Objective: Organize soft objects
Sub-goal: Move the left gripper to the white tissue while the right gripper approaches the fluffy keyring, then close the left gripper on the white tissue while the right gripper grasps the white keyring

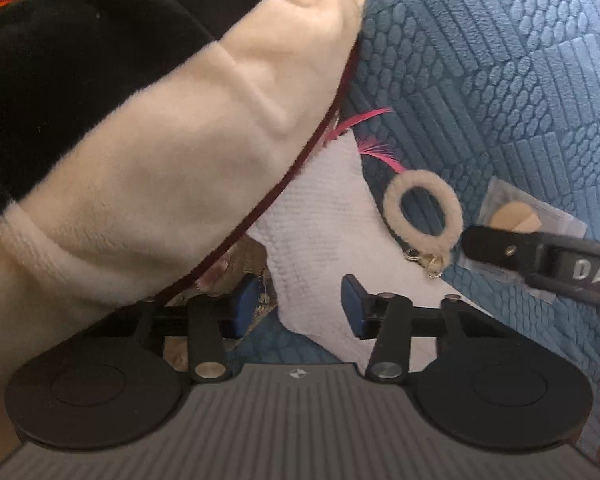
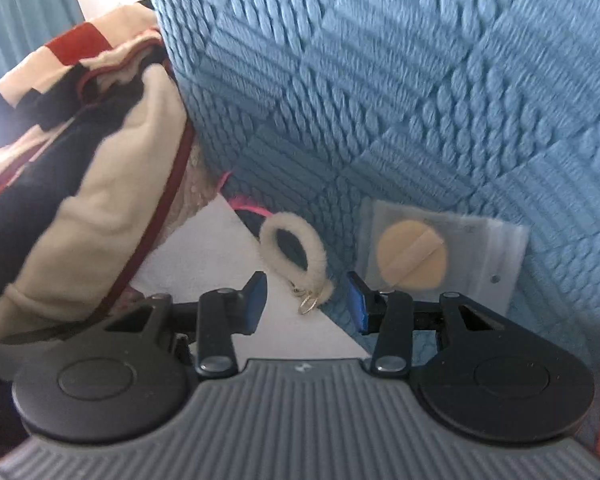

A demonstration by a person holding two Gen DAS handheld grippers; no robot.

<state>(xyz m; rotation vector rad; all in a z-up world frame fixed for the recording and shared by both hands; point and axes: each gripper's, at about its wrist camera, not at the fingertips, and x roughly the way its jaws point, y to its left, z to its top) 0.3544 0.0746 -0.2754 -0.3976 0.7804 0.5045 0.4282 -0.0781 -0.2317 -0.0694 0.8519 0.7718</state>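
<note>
Left tool: seen low in the left wrist view, angled downward toward the blue textured cover; its blue-padded fingers are held partly apart, and nothing is gripped. A white towel lies between and beyond the pads; contact with it cannot be told.

Right tool: seen low in the right wrist view, tilted downward as well; its jaws are held partly apart with no pad pressed on anything. In the left wrist view one of its black fingers is seen entering from the right edge, close to the ring.

Fluffy ring: a cream furry loop with small gold rings at its lower end, placed at the centre of the right wrist view, just above the gap between the pads. It lies partly on the white towel and partly on the cover.

Pink feather: found just above the ring, at the towel's upper corner.

Blanket: a cream, black and red fleece bundle filling the upper left of both views, lying over the towel's left edge.

Clear packet: a flat pouch with a round beige pad inside, to the right of the ring on the cover.

Blue cover: a quilted surface filling the upper right of both views.
</note>
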